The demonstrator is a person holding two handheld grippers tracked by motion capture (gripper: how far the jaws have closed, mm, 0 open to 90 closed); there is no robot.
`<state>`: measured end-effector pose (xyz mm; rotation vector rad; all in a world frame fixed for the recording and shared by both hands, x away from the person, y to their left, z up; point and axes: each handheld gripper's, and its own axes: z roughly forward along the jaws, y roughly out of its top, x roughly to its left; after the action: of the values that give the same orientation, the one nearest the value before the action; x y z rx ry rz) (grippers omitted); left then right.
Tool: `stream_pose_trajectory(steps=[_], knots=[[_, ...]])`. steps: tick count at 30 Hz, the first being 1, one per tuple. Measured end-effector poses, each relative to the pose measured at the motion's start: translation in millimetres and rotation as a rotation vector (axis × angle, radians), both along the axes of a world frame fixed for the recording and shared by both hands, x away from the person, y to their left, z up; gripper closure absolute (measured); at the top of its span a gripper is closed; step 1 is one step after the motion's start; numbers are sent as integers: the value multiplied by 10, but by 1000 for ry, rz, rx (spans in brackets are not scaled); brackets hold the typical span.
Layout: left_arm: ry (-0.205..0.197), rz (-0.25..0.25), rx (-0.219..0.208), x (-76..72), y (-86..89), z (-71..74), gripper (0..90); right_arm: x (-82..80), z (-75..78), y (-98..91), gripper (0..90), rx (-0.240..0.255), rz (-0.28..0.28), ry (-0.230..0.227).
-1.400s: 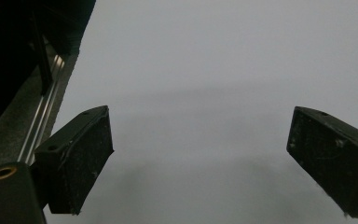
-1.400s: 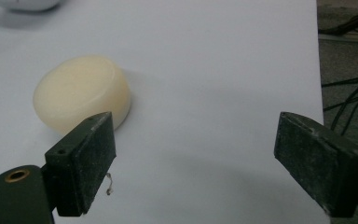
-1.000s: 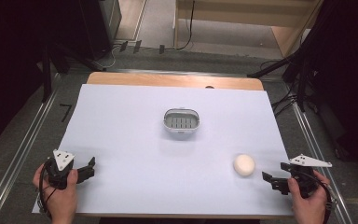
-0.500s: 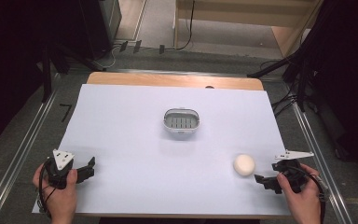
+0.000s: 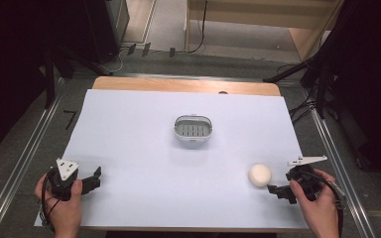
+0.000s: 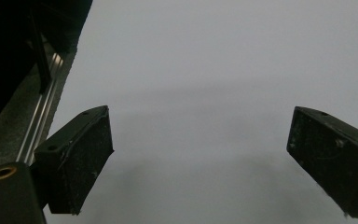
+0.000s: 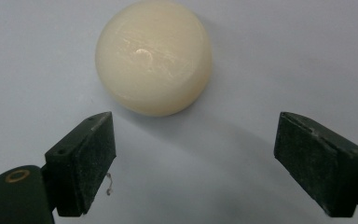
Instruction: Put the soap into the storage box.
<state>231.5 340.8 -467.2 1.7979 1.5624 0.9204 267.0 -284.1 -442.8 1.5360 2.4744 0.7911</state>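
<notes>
A cream, rounded lump (image 5: 260,174) lies on the white table cover at the front right. In the right gripper view the same lump (image 7: 154,56) sits just ahead of the two black jaws and touches neither. My right gripper (image 5: 279,192) (image 7: 196,133) is open, right beside the lump on its right. A small grey-and-white basket (image 5: 193,130) with a slatted bottom stands at the table's middle. At the front left my left gripper (image 5: 95,180) (image 6: 200,130) is open over bare table cover, with nothing between its jaws.
The white cover (image 5: 144,124) spans a wooden table top (image 5: 178,85), and metal rails (image 5: 27,148) run along both sides. Dark stands and cables (image 5: 322,74) crowd the floor behind and to the right. The table's left edge and a rail (image 6: 44,112) appear in the left gripper view.
My right gripper has moved left and closer to the cream lump, now pointing at it. The left gripper, the basket and the lump have stayed where they were.
</notes>
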Motion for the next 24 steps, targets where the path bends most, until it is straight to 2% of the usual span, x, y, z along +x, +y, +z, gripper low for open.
stream_pose_trajectory(steps=[8,14,20,24], knots=[[-1,2,0,-2,-3,1,73,42,0,92,125,5,5,8],[0,1,0,-4,0,2,74,99,7,166,124,18,-5,18],[-1,1,-3,-2,3,2,74,156,2,273,128,5,-37,36],[-2,2,-6,-1,4,1,74,190,-6,348,129,10,-33,39]])
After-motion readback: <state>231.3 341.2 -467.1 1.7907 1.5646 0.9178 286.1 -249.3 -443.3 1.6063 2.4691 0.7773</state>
